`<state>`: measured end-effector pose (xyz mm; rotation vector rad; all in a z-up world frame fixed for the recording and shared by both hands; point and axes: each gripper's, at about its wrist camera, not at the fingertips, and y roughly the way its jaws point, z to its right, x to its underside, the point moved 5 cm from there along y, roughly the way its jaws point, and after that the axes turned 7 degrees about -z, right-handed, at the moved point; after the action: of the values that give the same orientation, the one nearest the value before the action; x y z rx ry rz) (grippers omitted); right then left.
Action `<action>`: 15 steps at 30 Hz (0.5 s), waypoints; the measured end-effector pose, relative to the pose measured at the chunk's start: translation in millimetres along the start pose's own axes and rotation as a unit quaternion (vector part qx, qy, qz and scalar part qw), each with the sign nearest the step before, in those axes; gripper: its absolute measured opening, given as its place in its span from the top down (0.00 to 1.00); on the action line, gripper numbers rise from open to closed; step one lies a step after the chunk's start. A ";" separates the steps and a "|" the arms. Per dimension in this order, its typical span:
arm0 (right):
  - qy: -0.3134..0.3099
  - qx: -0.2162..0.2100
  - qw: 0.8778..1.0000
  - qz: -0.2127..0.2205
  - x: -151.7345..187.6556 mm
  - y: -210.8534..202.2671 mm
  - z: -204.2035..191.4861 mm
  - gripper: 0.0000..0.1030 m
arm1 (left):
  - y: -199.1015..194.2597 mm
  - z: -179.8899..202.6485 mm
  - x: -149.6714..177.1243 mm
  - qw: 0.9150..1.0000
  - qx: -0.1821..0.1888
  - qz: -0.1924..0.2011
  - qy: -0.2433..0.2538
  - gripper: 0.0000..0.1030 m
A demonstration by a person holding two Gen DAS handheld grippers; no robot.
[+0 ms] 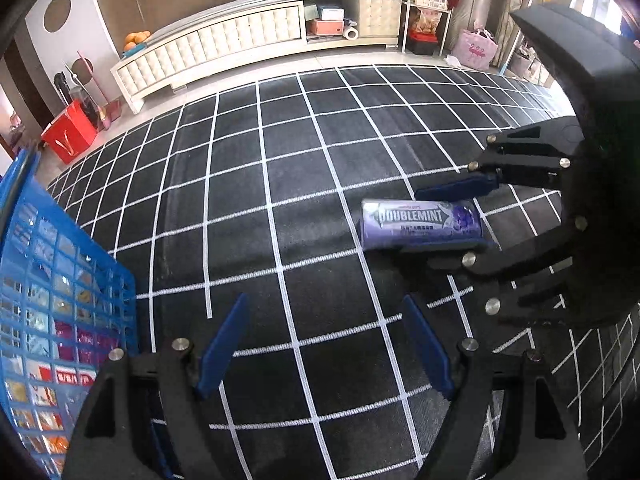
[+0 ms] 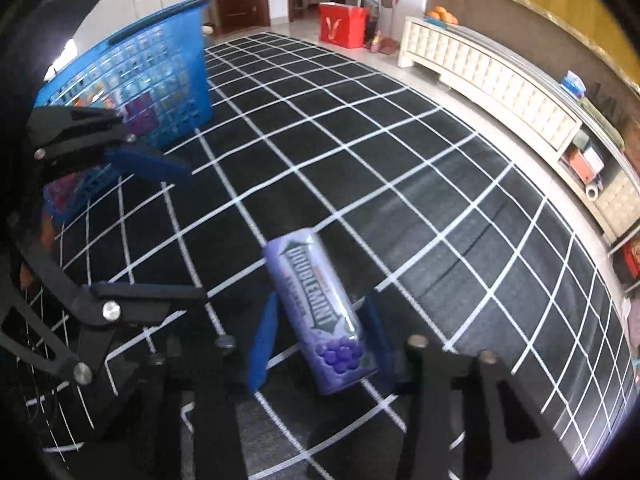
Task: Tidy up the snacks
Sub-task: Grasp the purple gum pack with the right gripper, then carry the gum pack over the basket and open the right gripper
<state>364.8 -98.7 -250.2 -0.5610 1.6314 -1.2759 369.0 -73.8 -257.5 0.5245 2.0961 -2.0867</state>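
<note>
R gripper [image 2: 320, 344] is clenched on the purple Doublemint tin [image 2: 320, 312], pads on its long sides near the grape end, tin tilted, seemingly just above the grid mat [image 2: 400, 160]. L gripper [image 1: 324, 344] is spread wide w/ nothing in it, just beside the blue basket [image 1: 60, 280]. To do it well: keep the squeeze steady, lift clear of the basket rim, release inside, not over the edge.
</note>
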 end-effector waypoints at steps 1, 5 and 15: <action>0.001 0.003 1.000 0.001 1.7 -0.6 -2.2 0.60 | -2.4 -0.6 1.5 1.000 0.003 -0.001 -0.002 0.25; 0.013 0.013 1.000 0.003 10.7 -7.0 -8.4 0.64 | -12.6 0.5 7.1 1.000 0.007 0.005 -0.008 0.25; 0.050 0.042 0.998 0.026 22.0 -77.2 -26.1 0.64 | -76.2 14.7 25.8 0.998 -0.005 0.058 0.015 0.25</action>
<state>317.4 -130.8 -188.1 -0.4062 1.6552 -1.3471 317.0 -82.9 -194.9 0.6643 2.0380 -2.0159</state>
